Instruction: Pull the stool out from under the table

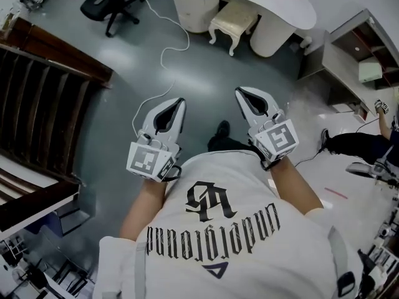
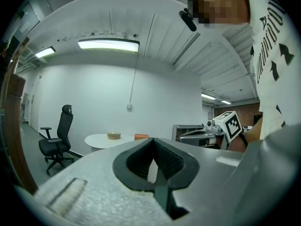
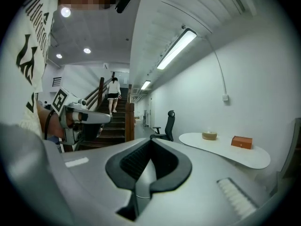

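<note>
Cream stool (image 1: pixel 232 22) stands at edge of white table (image 1: pixel 293 8), between its two pedestals, well ahead of both tongs. Pressed together, nothing pinched: left tongs (image 1: pixel 179 103), right tongs (image 1: pixel 239 93). Black office chair (image 1: pixel 112 2) far ahead, left of left tongs.

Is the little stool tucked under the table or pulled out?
Tucked in. The stool stands between two bases of the table, its far end under the tabletop's edge; most of its seat shows.

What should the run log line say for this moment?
left tool: shut, empty | right tool: shut, empty | stool: under table, untouched
</note>
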Tool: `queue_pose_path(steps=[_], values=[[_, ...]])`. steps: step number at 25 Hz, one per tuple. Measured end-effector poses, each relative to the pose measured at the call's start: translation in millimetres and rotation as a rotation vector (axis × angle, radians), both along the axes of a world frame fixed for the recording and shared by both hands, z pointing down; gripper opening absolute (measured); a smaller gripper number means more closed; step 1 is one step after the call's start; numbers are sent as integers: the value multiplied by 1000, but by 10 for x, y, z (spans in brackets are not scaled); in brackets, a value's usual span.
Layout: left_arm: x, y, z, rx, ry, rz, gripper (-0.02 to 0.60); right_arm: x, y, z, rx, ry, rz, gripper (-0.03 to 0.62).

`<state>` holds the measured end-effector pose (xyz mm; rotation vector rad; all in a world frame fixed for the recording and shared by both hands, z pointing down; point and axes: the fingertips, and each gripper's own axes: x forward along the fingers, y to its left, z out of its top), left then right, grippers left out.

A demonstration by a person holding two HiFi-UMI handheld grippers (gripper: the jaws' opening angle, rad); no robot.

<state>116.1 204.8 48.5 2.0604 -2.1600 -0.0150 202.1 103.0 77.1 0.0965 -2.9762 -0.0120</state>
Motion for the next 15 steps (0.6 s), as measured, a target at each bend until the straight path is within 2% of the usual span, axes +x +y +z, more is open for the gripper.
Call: queue_pose_path(steps=[5,10,15], values=[[-341,-633,-21,-5,-10,7,6,-187,-675,47,-10,6,11,2],[-505,-1171,-32,-13,-22,23,6,-289,-1228,70,-4,18,14,2],[-718,-1517,43,-27,-7,46,6,-405,-1568,158,-20,36,63,2]])
